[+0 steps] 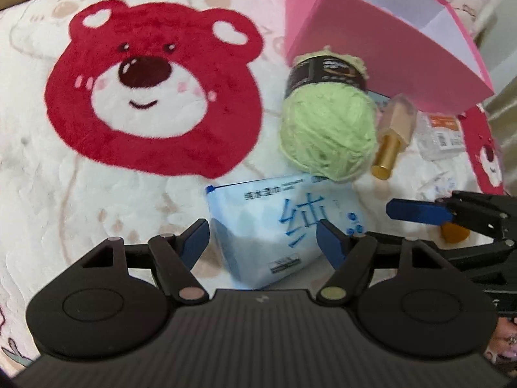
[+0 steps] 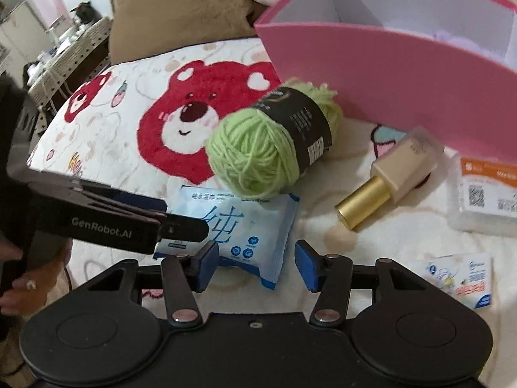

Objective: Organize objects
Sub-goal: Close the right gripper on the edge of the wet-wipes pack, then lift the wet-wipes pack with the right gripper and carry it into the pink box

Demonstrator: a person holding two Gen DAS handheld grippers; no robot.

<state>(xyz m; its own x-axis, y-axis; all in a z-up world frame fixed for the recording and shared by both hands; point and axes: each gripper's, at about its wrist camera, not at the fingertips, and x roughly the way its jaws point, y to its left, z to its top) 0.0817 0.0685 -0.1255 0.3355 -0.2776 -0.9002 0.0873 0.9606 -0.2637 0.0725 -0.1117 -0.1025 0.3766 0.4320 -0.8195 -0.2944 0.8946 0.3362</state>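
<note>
- Blanket [image 2: 106,148]: white plush with red bear faces. It carries everything; its left edge drops off toward a cluttered room in your right wrist view.
- Pink box [image 2: 381,77]: open top, pale inside, standing toward the far right of the blanket. Its near wall is right behind the yarn.
- Green yarn ball [image 2: 255,158]: black label band around it, lying on its side. It touches the far edge of the wipes pack and sits just in front of the box.
- Wipes pack [image 2: 255,226]: light blue with blue print, flat on the blanket nearest you, and both of your tools are on it.
- Left gripper [image 1: 263,242]: jaws part open and straddling the pack. Pack sits between the blue pads [image 1: 194,242], but I can't tell whether they press on it.
- Right gripper [image 2: 257,266]: jaws part open, pads either side of the pack's near corner. No clear contact, so read it as released.
- In your right wrist view, the left tool's finger lies across the pack's left end.
- Bottle [image 2: 394,174]: cream body, gold cap, lying right of the yarn, cap toward you.
- Clear packet with orange label [image 2: 484,190]: by the blanket's right edge, just beside the bottle.
- Small printed sachet [image 2: 462,278]: near right, well apart from the pack.
</note>
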